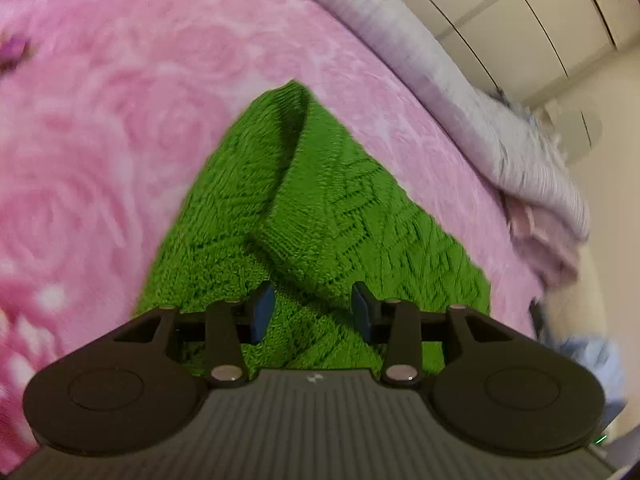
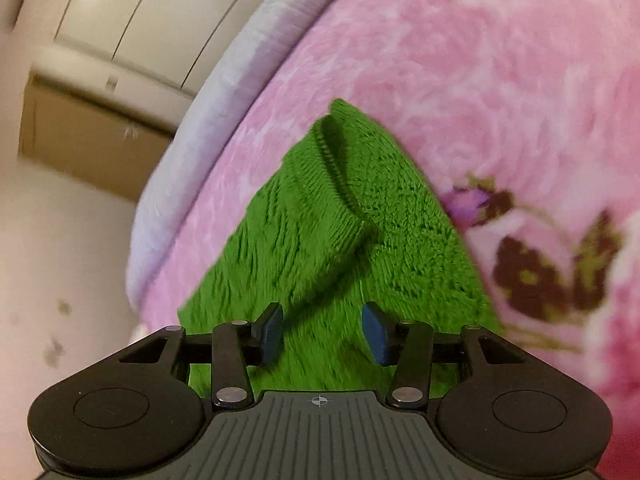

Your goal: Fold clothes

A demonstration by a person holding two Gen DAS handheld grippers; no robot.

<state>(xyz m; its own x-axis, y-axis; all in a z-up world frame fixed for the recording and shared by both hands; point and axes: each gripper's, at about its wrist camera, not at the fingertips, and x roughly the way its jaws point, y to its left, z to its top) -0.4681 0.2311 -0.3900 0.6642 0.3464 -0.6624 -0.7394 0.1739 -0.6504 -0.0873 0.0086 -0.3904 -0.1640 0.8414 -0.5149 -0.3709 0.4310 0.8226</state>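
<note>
A green knitted garment (image 1: 320,216) lies on a pink rose-patterned blanket (image 1: 120,128), with one flap folded over along a diagonal crease. My left gripper (image 1: 314,310) hovers just over its near part, open, blue pads apart with nothing between them. In the right wrist view the same green garment (image 2: 340,240) shows a ribbed folded edge running up the middle. My right gripper (image 2: 324,332) is open over the garment's near edge, holding nothing.
A grey-lilac fleece blanket (image 1: 460,100) edges the bed, with pink cloth (image 1: 548,240) bunched at its end. Pale wardrobe doors (image 2: 120,20) and a beige wall stand beyond. Light blue fabric (image 1: 596,364) lies at the bed's side. The pink blanket (image 2: 500,80) carries a dark flower print (image 2: 536,268).
</note>
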